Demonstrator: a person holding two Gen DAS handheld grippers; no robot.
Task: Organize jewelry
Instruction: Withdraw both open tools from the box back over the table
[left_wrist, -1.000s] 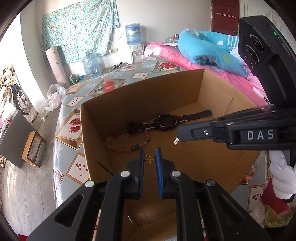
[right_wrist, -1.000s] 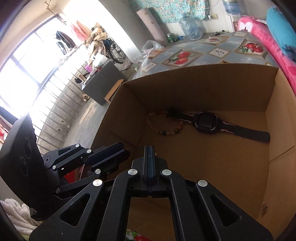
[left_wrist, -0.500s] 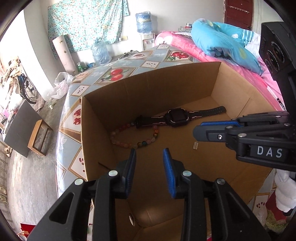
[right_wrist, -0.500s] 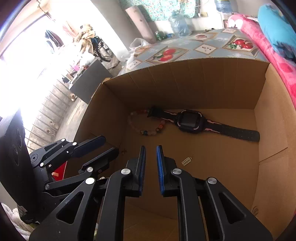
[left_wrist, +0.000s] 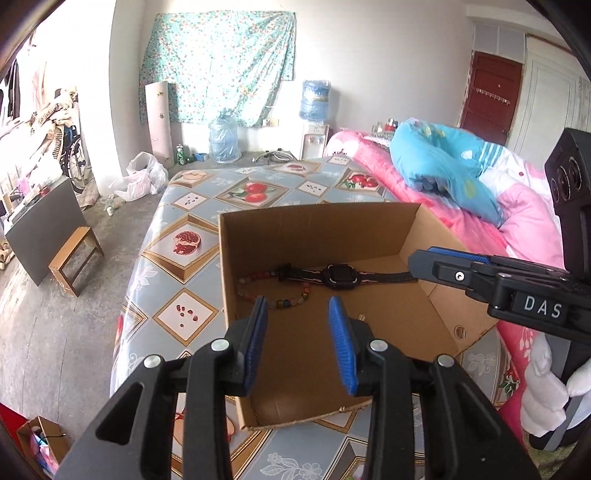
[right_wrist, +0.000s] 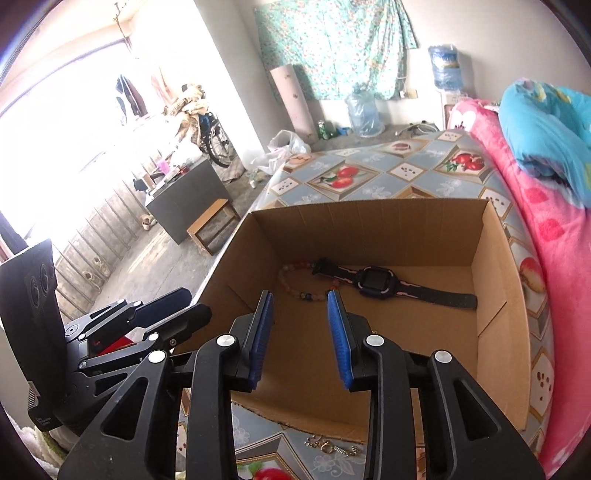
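Inside the cardboard box (right_wrist: 491, 295), against its left wall, a beaded bracelet (right_wrist: 295, 286) is seen lying flat on the floor, with one end of the strap of a black watch (right_wrist: 373, 280) lying across its loop; the watch runs on toward the box's right wall. The bracelet is judged light, limp and rolling bead by bead, best taken across a few beads at its near arc, clear of the strap. The watch is judged a little heavier, its case hard and smooth and its strap bendable, so the strap beside the case is the better hold. A tiny pale charm (left_wrist: 362, 316) is made out on the box floor nearer the front wall; it is judged slippery and easily lost under a pad. Outside the box, just before its front wall, a small chain with a ring (right_wrist: 328, 445) lies on the patterned tablecloth (right_wrist: 369, 177); it is judged feather-light, loose and apt to snag. The left gripper (left_wrist: 297, 341) and the right gripper (right_wrist: 300, 339) are both held above the front wall, jaws opening, nothing between them. The box's tall walls leave room only from above; to the box's right the pink bedding (right_wrist: 561, 258) crowds close.
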